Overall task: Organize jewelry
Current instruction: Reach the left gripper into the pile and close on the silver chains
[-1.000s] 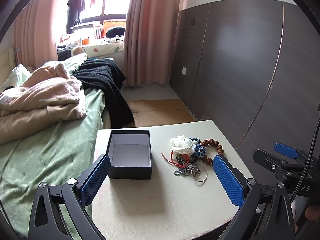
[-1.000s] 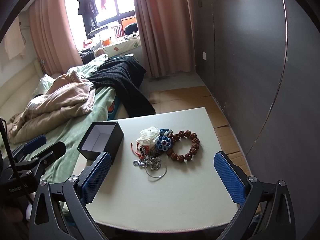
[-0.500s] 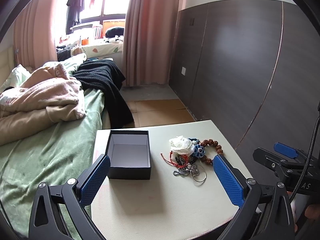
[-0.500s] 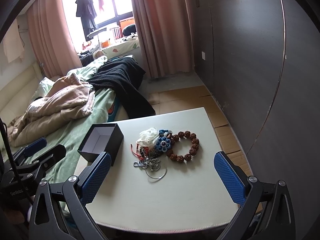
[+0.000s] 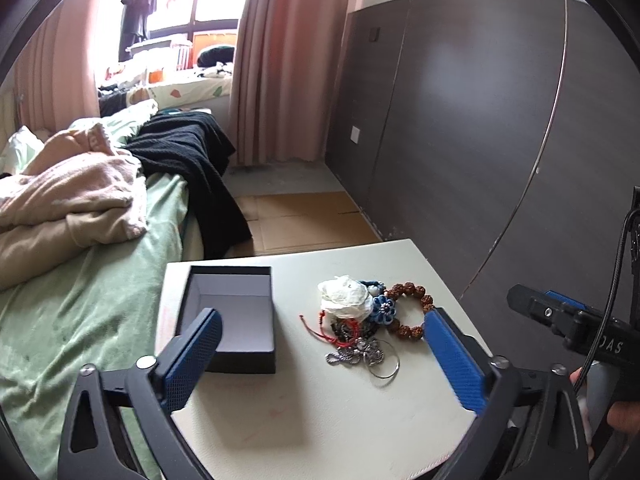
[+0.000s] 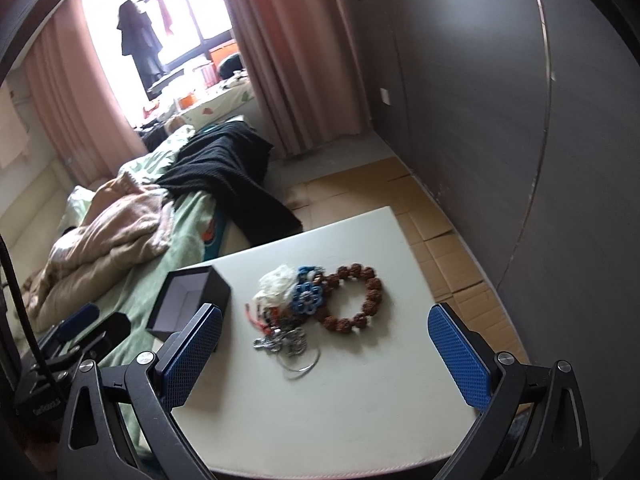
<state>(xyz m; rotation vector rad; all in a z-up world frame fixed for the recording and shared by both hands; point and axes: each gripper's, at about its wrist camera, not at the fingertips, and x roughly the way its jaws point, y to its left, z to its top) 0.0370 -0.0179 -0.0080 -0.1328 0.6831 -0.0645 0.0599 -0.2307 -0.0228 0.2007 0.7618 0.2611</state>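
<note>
On the white worktop [image 6: 360, 400], the jewelry pile [image 6: 308, 308] lies just right of the open black box [image 6: 188, 304]; with both tools, left tool [image 5: 320, 364] and right tool [image 6: 324, 356], spread apart and empty, single out one piece before gripping.

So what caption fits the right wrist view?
Open right hand-held gripper above tangled jewelry beside an empty black box.

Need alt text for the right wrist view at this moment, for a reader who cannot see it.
The open right gripper hovers over a white table bearing a heap of jewelry: a brown bead bracelet, a blue flower piece and silver pieces. An open black box sits to the left, by the left gripper and an unmade bed.
</note>
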